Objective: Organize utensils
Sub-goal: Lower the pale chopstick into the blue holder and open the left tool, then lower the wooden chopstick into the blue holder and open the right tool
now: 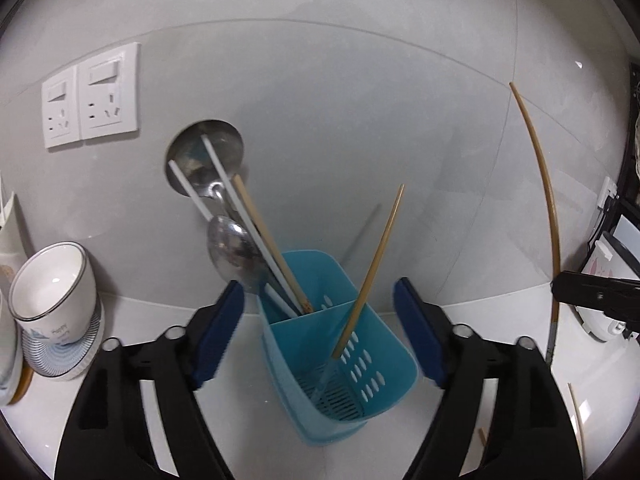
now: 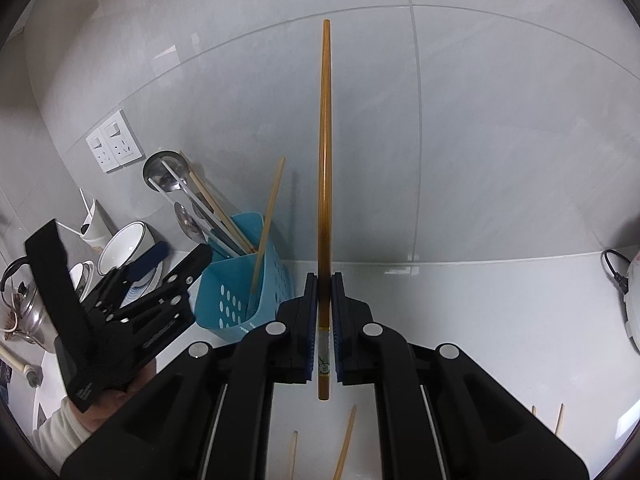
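A blue two-compartment utensil holder (image 1: 372, 364) (image 2: 228, 292) stands on the white counter by the wall. Its back compartment holds a ladle (image 1: 208, 160), a spoon (image 1: 230, 248), white chopsticks and a wooden one. Its front compartment holds one wooden chopstick (image 1: 374, 276) (image 2: 268, 224). My left gripper (image 1: 320, 332) (image 2: 176, 258) is open and empty, one finger on each side of the holder. My right gripper (image 2: 325, 280) is shut on a brown wooden chopstick (image 2: 325, 160) (image 1: 548, 200), held upright to the right of the holder.
Several loose wooden chopsticks (image 2: 346, 444) lie on the counter near me. Bowls (image 1: 52, 284) and plates (image 1: 60, 356) are stacked left of the holder. Wall sockets (image 1: 92, 96) sit above them. A kettle (image 2: 24, 304) stands far left, a white appliance (image 2: 634, 300) far right.
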{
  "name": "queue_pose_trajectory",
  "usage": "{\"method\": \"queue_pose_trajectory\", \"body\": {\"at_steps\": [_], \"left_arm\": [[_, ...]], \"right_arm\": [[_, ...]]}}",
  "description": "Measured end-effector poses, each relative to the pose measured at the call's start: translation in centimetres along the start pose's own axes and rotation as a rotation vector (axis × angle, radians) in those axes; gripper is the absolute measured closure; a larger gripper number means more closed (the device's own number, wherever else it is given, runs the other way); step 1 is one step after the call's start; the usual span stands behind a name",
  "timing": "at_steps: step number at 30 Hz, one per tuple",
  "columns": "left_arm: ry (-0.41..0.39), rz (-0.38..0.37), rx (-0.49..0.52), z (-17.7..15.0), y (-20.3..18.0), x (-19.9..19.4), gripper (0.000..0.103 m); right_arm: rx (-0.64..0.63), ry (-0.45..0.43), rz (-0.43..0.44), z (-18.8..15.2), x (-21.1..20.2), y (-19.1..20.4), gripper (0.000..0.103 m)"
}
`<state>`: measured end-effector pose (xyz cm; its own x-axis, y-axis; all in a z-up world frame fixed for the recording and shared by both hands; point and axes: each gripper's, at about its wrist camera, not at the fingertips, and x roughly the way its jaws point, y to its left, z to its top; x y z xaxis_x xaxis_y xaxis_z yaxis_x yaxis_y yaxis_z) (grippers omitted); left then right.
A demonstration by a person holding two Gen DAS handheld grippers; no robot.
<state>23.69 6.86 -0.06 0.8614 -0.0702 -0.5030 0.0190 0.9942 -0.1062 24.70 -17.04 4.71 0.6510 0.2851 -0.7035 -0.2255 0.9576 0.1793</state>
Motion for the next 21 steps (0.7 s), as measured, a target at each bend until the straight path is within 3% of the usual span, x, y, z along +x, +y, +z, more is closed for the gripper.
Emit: {"method": "queue_pose_trajectory", "body": {"at_steps": [5,21], "left_arm": [[0.019,0.022,-0.024,0.4,0.9,-2.1,0.006],[0.131,0.122,-0.035,-1.2,4.4,-5.9,0.006]], "right_arm": [[0.002,-0.007,0.029,0.3,0.3,0.5,0.097],[0.001,-0.073,0.208,2.0,2.2,5.7,0.097]]}}
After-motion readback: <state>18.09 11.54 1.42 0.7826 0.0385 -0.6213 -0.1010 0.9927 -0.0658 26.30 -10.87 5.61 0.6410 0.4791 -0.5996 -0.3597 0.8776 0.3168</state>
